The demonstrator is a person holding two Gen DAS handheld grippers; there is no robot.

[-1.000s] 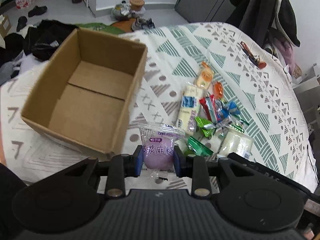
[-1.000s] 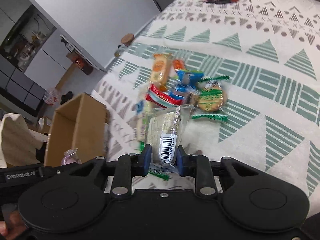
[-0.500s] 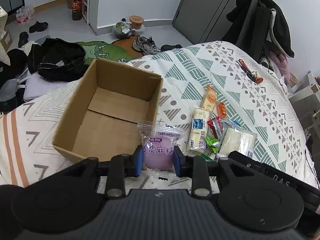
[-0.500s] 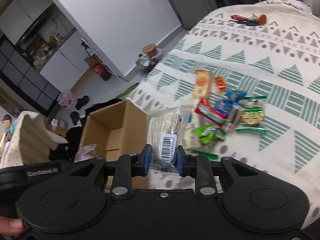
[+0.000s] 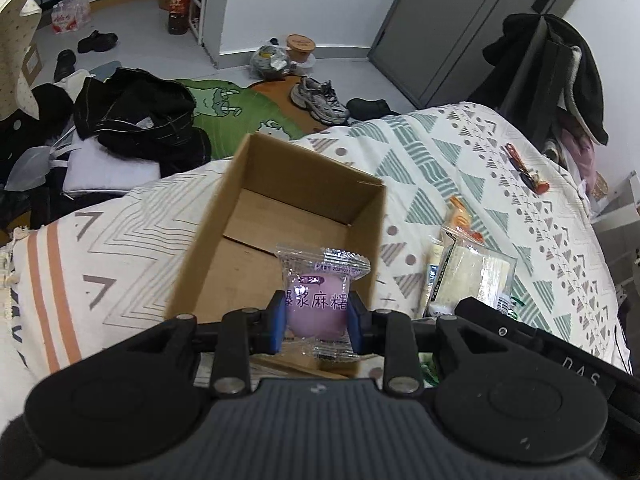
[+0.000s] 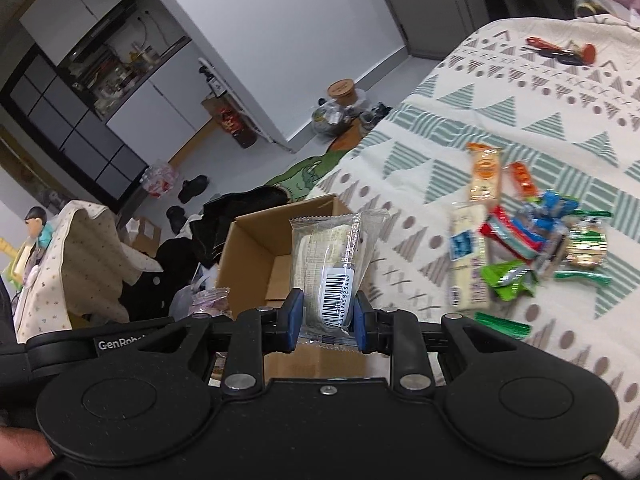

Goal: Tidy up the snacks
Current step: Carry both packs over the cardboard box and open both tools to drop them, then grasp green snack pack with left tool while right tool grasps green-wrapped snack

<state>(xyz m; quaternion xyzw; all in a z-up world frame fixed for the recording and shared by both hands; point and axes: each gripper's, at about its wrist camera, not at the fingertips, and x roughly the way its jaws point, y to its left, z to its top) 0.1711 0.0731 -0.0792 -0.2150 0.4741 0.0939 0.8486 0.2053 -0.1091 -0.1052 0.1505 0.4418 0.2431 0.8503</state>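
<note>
Patterned bedspread (image 5: 460,160), cardboard box (image 5: 288,216), left gripper (image 5: 316,320) clamping purple mochi (image 5: 316,308)

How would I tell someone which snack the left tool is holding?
Start at the open brown cardboard box on the patterned bedspread. Just in front of its near rim, the left tool grips a clear-wrapped round purple mochi. It is the only purple snack, with dark Chinese characters printed across it.

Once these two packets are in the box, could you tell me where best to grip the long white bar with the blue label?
Take the white bar across its narrow width near mid-length, from above: it lies flat on the bedspread, its left long edge clear.
</note>
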